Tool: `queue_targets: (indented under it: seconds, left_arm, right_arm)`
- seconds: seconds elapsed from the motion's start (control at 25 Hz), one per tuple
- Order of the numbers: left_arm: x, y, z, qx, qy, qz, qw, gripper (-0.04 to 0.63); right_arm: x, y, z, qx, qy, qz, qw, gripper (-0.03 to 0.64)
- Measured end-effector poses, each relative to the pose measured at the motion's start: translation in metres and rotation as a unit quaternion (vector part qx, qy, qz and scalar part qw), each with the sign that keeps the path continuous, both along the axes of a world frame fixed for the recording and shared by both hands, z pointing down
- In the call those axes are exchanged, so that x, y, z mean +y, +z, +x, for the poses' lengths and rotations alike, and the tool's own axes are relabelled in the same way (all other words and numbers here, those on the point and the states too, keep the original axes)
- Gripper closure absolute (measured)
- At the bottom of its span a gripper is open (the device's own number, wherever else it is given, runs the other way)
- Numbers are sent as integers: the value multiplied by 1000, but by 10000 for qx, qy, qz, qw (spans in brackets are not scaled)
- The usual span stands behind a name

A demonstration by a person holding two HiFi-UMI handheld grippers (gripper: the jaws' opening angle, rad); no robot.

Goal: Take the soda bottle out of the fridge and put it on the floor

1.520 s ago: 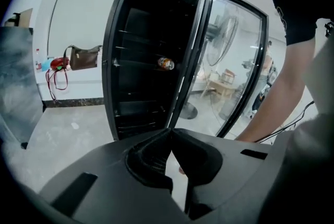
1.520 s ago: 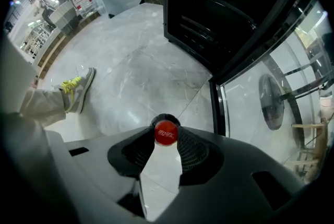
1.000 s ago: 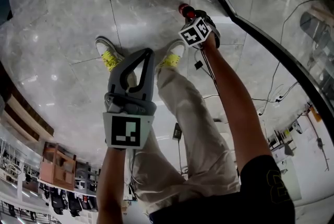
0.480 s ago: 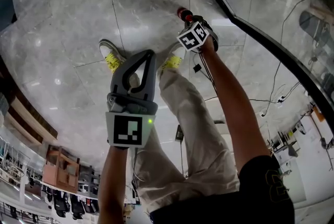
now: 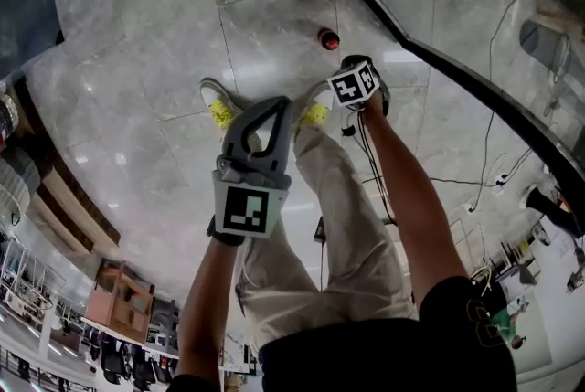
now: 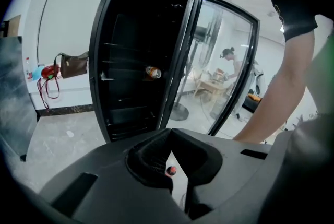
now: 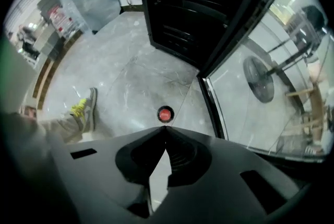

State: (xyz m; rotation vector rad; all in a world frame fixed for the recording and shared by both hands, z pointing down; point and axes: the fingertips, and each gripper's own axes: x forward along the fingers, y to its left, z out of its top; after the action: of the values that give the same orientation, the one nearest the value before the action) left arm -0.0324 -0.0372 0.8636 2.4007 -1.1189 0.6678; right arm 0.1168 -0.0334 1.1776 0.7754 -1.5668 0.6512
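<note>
Right gripper [image 7: 165, 129], jaws just closed tip to tip on nothing, points down beside the red-capped soda bottle [image 7: 165, 114] standing on the floor [image 7: 125, 71] before the open fridge [image 7: 209, 3].

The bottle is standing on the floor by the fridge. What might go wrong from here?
1. The soda bottle stands upright on the floor close to the person's shoe; a step forward may knock it over.
2. It sits near the bottom of the open fridge door; swinging that door shut might catch it.
3. The right claw, shut and empty, hangs right above it; dropping back down could tip it.
</note>
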Motion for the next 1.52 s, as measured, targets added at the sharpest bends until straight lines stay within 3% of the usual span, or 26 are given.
queue_targets:
  seconds: [0.08, 0.24, 0.52, 0.72, 0.96, 1.2, 1.36, 1.52]
  left_arm:
    - [4, -36, 6, 181, -80, 51, 9998, 577]
    - [17, -119, 28, 394, -116, 45, 9991, 577]
    - [38, -253, 44, 238, 155, 176, 9994, 577]
    - [51, -320, 44, 200, -74, 203, 9996, 577]
    - [67, -403, 39, 218, -226, 752, 9967, 577]
    - [71, -490, 36, 372, -385, 1532, 9867, 577]
    - [71, -532, 33, 310, -424, 1917, 9800, 577]
    - [63, -561, 35, 299, -565, 2141, 9747, 577]
  right_arm:
    - [15, -49, 2, -183, 394, -72, 9990, 624]
    - [37, -163, 10, -571, 671, 134, 9960, 624]
    - [42, -371, 12, -1455, 1091, 965, 9786, 624]
    - [45, -499, 29, -1771, 1141, 1711, 9625, 624]
    - [53, -627, 40, -2073, 1152, 2657, 9344, 624]
    - [56, -729, 44, -2464, 1053, 3431, 9003, 624]
    - [55, -787, 44, -2752, 1040, 3835, 8754, 624]
    - [49, -826, 48, -2940, 989, 4074, 8590, 624]
